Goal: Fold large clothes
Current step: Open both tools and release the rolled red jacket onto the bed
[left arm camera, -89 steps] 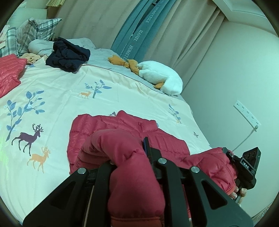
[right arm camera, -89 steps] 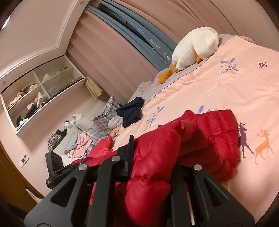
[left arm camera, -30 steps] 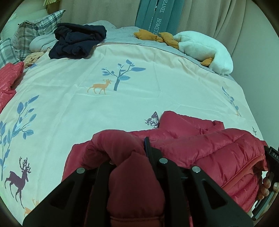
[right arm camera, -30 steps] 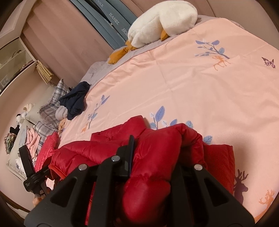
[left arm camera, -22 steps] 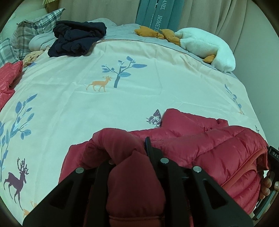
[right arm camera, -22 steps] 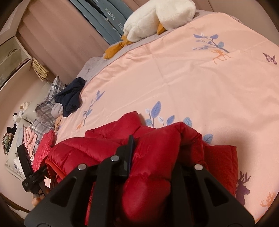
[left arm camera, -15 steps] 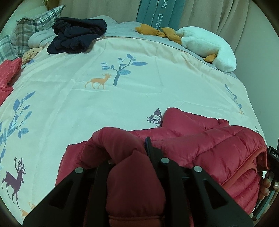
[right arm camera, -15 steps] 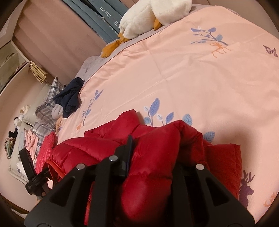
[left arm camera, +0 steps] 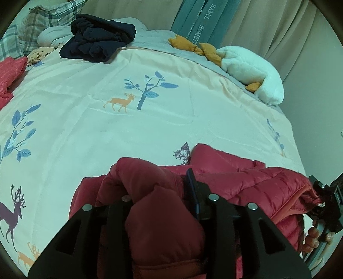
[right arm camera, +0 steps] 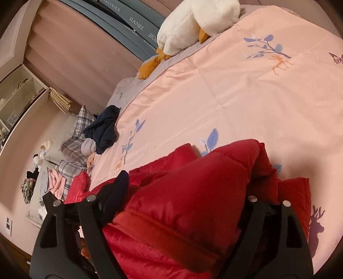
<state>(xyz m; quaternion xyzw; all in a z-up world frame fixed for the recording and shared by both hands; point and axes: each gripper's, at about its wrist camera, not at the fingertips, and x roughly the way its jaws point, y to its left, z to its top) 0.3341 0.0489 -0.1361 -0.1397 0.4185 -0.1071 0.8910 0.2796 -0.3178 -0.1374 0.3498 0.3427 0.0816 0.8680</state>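
A red puffer jacket (left arm camera: 246, 178) lies bunched at the near edge of the bed, on a pale duvet (left arm camera: 150, 120) printed with deer and trees. My left gripper (left arm camera: 158, 188) is shut on a thick fold of it. In the right wrist view the jacket (right arm camera: 193, 203) bulges between the spread fingers of my right gripper (right arm camera: 186, 188), which stands open around it. The right gripper's body and a person's fingers (left arm camera: 315, 236) show at the jacket's right end. The left gripper's body (right arm camera: 57, 206) shows at the far left of the right wrist view.
A dark navy garment (left arm camera: 98, 40) and plaid pillows (left arm camera: 42, 19) lie at the bed's head. A white plush duck (left arm camera: 250, 68) rests at the far right corner. Another red garment (left arm camera: 10, 77) sits at the left edge. Curtains and a wall close the right side.
The right gripper's fingers have spread wide apart around the jacket fold. Both grippers have come lower and further onto the bed. The left gripper still grips its fold.
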